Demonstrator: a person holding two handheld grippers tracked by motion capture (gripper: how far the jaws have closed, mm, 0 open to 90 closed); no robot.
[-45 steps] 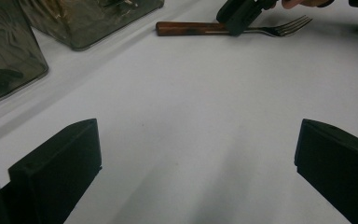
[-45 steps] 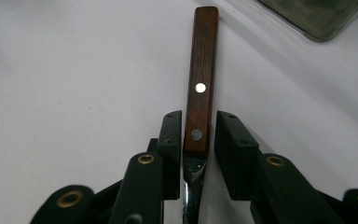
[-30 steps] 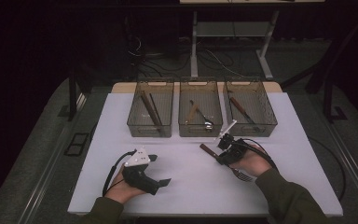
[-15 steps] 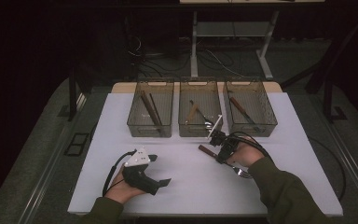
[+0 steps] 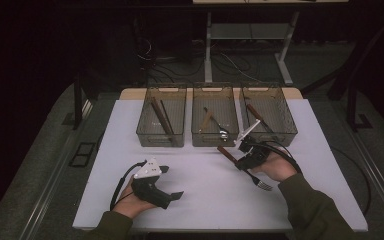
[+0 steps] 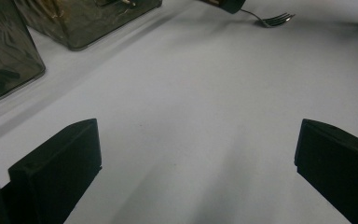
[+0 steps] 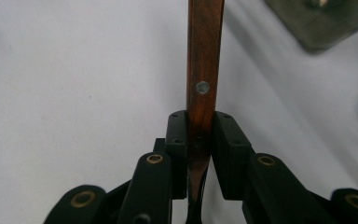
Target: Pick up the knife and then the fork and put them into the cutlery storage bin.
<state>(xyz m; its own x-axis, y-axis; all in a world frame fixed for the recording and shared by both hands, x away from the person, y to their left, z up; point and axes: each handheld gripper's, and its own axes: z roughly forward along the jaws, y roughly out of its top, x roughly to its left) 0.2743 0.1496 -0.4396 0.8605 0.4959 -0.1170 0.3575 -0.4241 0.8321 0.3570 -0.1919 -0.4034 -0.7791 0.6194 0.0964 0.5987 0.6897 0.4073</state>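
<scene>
A: What surrounds the fork?
B: Three bins stand just beyond it on the white table.
A: Its orientation?
B: Wooden handle toward the bins, tines toward the person. The right gripper clamps the handle above the table; the left gripper gapes, holding nothing.

The fork's handle is showing as reddish-brown wood, polished and faintly glossy, with a small bright metal rivet set in it; its tines are gleaming as shiny metal. The right tongs, matt black plastic with brass-coloured pins at the joints, are pressing on that wood. The left tongs are looking like dull black plastic too, smooth-faced. The tabletop is lying white, smooth and matt, almost paper-like. The three bins at the far side are appearing as smoky translucent plastic with a rippled sheen. The sleeves are reading as soft olive cloth.
</scene>
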